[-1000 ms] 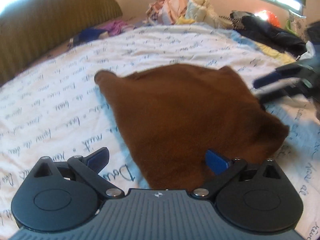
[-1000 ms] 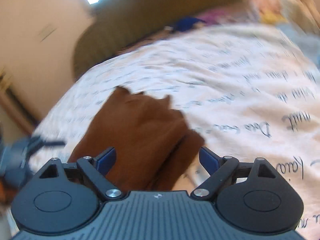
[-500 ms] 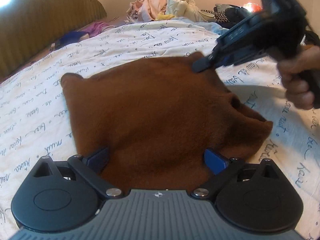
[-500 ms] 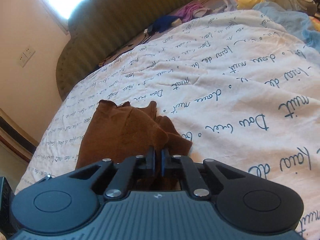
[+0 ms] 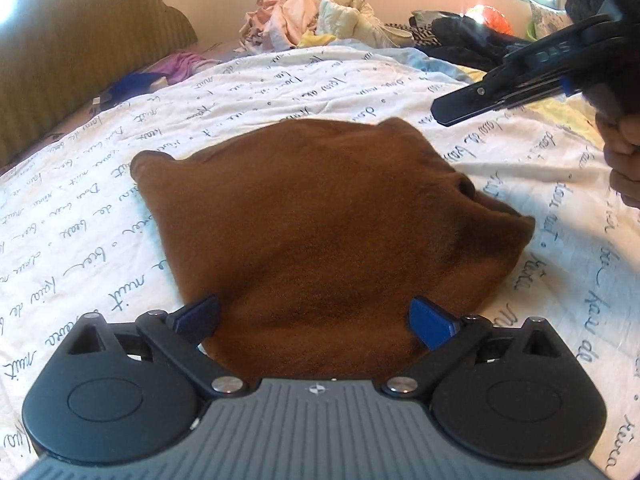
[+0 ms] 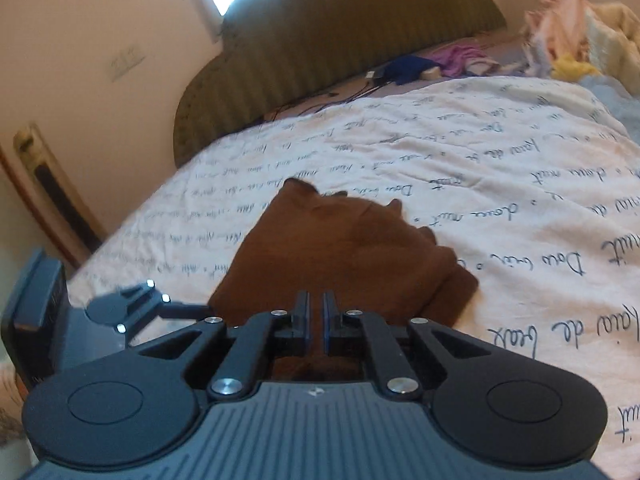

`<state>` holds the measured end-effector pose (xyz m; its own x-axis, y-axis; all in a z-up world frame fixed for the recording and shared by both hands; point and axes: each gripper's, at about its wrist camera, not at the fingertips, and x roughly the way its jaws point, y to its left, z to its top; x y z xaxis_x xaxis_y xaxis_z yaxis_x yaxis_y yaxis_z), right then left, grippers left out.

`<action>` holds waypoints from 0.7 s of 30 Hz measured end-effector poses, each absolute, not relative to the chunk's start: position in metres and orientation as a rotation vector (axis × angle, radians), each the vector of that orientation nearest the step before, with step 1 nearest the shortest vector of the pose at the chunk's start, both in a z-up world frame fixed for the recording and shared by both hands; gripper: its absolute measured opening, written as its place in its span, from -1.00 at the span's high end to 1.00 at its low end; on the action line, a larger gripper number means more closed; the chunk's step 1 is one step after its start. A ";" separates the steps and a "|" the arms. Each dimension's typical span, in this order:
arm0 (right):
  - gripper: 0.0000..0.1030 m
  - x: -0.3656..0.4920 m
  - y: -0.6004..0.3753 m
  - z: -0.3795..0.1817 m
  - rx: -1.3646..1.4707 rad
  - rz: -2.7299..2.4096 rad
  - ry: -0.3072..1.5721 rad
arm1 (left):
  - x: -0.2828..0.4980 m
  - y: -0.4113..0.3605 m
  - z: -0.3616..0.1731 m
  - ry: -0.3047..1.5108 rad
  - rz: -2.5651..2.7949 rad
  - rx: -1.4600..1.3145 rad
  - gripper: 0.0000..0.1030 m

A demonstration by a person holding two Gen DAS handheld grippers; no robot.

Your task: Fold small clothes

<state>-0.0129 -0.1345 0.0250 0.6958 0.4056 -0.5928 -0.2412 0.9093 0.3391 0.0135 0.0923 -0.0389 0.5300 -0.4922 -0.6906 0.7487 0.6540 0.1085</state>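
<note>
Here the brown garment (image 5: 320, 232) lies on the white bedspread (image 5: 100, 208) printed with handwriting, spread in a rough, already partly doubled shape with a thick rolled edge on its right side. The left gripper (image 5: 314, 318) hovers low over the near edge of the cloth with its blue pads wide apart, one on each side of the fabric, holding nothing. The right gripper (image 6: 316, 320) is lifted above the far right corner of the garment; its pads stand almost together with a thin gap between them, and no cloth shows in that gap in either view, so it looks closed on nothing. In the left view the right gripper appears as a dark bar in the air above the far corner, clear of the cloth, with the person's hand (image 5: 624, 160) behind it. By my reading, the step in hand is the setup for another fold: both tools are stationed at opposite ends of the cloth but neither has a hold. The next move likely calls for the left gripper to drop and pinch the near hem, and for the right one to open, come down on the far corner and grip, so the cloth can be lifted and laid over itself evenly. A pile of other clothes (image 5: 320, 20) waits at the far end of the bed, beside the green headboard (image 6: 340, 52).
</note>
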 end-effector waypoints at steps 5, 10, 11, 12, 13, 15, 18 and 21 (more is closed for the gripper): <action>0.91 -0.030 -0.120 -0.012 0.045 0.345 0.784 | 0.010 0.093 -0.043 0.672 -0.760 0.429 -0.99; 0.84 -0.043 -0.118 0.019 0.109 0.342 0.699 | 0.013 0.101 -0.044 0.689 -0.758 0.403 -1.00; 0.84 -0.044 -0.113 0.016 0.103 0.363 0.717 | 0.013 0.101 -0.044 0.692 -0.757 0.402 -1.00; 0.84 -0.044 -0.108 0.005 0.075 0.369 0.769 | 0.014 0.102 -0.044 0.694 -0.757 0.400 -1.00; 0.85 -0.043 -0.105 -0.008 0.024 0.343 0.814 | 0.013 0.103 -0.045 0.700 -0.750 0.399 -1.00; 0.84 -0.051 -0.119 -0.016 0.082 0.370 0.780 | 0.016 0.107 -0.048 0.720 -0.754 0.362 -1.00; 0.31 -0.051 -0.147 0.002 0.263 0.367 0.764 | 0.028 0.123 -0.043 0.748 -0.744 0.241 -1.00; -1.00 -0.039 -0.170 0.008 0.310 0.291 0.746 | 0.051 0.148 -0.025 0.739 -0.688 0.089 -1.00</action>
